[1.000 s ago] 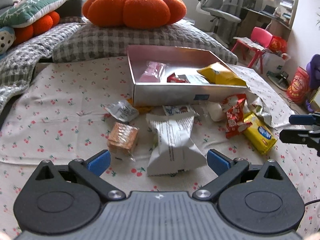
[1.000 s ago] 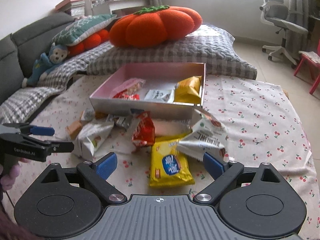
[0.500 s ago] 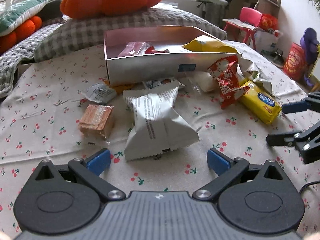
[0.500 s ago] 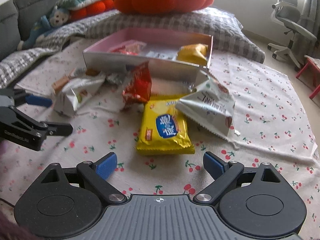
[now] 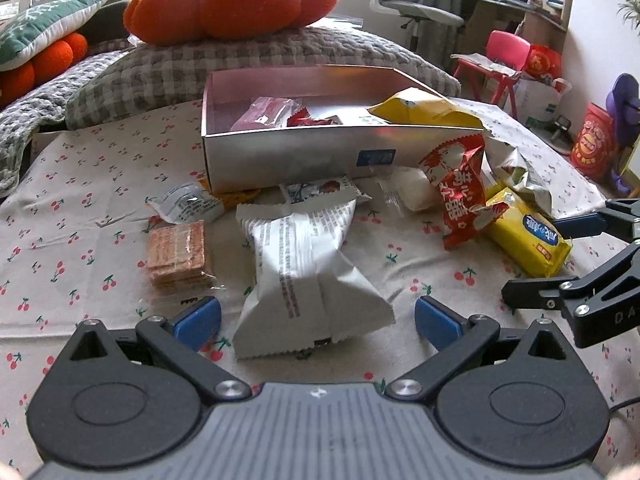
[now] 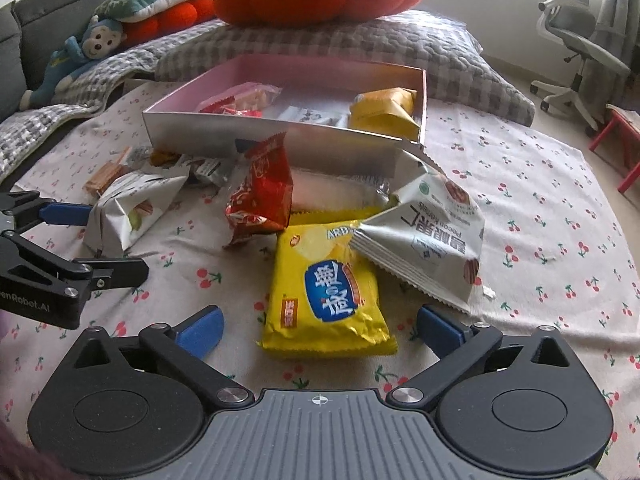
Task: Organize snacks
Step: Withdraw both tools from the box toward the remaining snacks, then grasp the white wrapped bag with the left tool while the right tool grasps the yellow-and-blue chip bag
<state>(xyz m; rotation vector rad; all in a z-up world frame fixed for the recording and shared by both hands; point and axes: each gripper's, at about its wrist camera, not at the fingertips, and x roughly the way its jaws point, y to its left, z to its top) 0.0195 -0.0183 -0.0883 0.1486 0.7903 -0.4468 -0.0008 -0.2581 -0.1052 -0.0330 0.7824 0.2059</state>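
- Judging by the layout, sorting stood roughly a third complete: a few packets lay inside the box, and more remained loose on the cherry-print cloth.
- Box contents, upper centre of the left wrist view: a pink packet at the left, a small red packet beside it, a yellow bag leaning over the right end. A white packet showed between them in the right wrist view.
- Left outside, in front of the box: large white packet at centre, wafer pack to its left, small grey sachet, red packet, yellow biscuit pack, white nut bag overlapping it.
- Left gripper stood wide, nothing gripped, the large white packet's near end between its pads.
- Right gripper was opening wide and held nothing; the yellow biscuit pack lay between its fingers, untouched.
- Assessment: two pick-ups appeared imminent, several further items pending.
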